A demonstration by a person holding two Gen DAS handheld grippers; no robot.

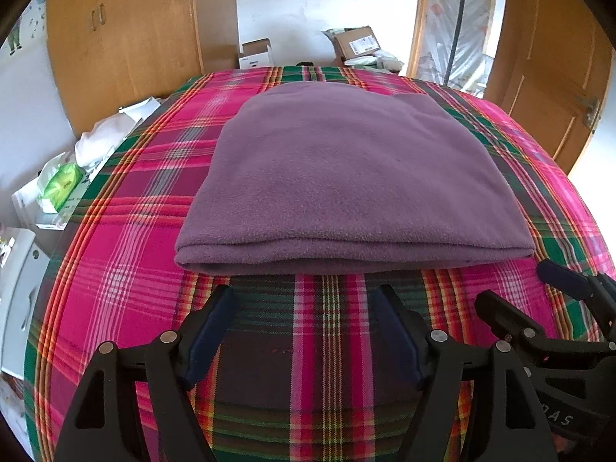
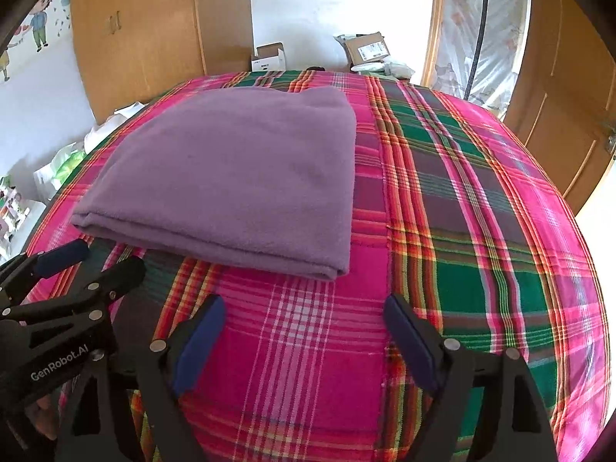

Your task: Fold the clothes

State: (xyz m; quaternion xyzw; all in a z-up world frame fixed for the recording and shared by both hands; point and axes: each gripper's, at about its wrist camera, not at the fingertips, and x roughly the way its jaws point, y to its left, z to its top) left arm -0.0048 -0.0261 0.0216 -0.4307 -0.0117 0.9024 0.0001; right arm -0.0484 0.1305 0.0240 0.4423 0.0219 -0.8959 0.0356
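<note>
A purple fleece garment (image 1: 346, 177) lies folded into a flat rectangle on the pink and green plaid bed cover (image 1: 127, 238). Its thick folded edge faces me. My left gripper (image 1: 304, 296) hovers open just in front of that edge, with only plaid cloth between its blue pads. The right gripper (image 1: 516, 287) sits beside it near the garment's front right corner. In the right wrist view the garment (image 2: 238, 177) is up and to the left. There my right gripper (image 2: 306, 304) is open over bare cover (image 2: 481, 231), with the left gripper (image 2: 107, 256) at the left.
A wooden wardrobe (image 1: 127, 38) stands behind the bed on the left, a wooden door (image 1: 554, 77) on the right. Cardboard boxes (image 1: 356, 44) sit past the far edge. A green tissue pack (image 1: 61, 184) and white items lie off the left side.
</note>
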